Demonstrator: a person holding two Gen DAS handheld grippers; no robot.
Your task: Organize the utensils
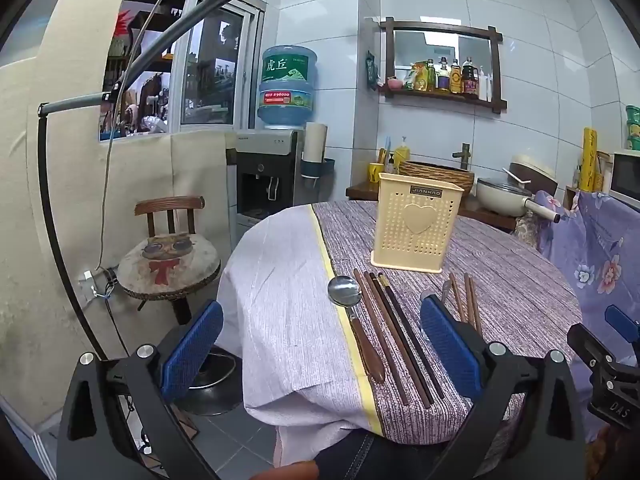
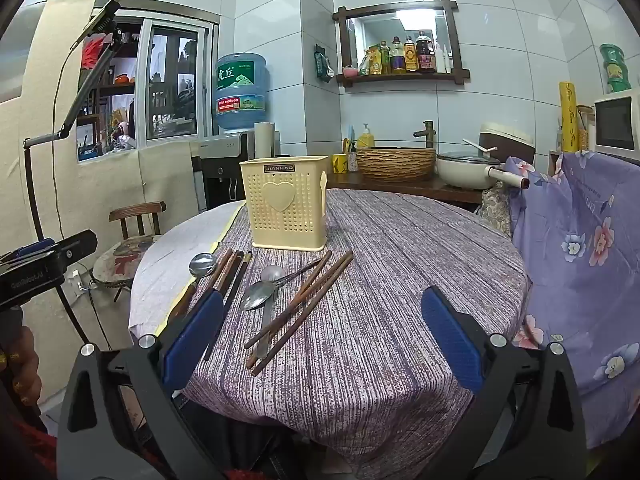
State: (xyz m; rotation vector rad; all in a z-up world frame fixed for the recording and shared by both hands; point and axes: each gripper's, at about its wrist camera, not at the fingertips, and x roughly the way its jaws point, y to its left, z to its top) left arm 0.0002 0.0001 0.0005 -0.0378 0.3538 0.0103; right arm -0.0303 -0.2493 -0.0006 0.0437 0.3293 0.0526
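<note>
A cream perforated utensil holder (image 1: pixel 416 226) (image 2: pixel 286 204) stands upright on the round table. In front of it lie a wooden-handled spoon (image 1: pixel 345 291) (image 2: pixel 202 265), several dark chopsticks (image 1: pixel 394 336) (image 2: pixel 230 274), two metal spoons (image 2: pixel 260 294) and several brown chopsticks (image 2: pixel 304 306) (image 1: pixel 466 300). My left gripper (image 1: pixel 322 354) is open and empty, hovering over the table's near edge above the left group of utensils. My right gripper (image 2: pixel 322 338) is open and empty, above the near table, its left finger beside the dark chopsticks.
The table carries a purple striped cloth (image 2: pixel 400 280) and a white cloth (image 1: pixel 280 280) on its left. A wooden stool (image 1: pixel 170 264) stands left of the table. A flowered cloth (image 2: pixel 580 260) drapes something at the right. A counter with a basket sink (image 2: pixel 396 162) and pot (image 2: pixel 468 170) lies behind.
</note>
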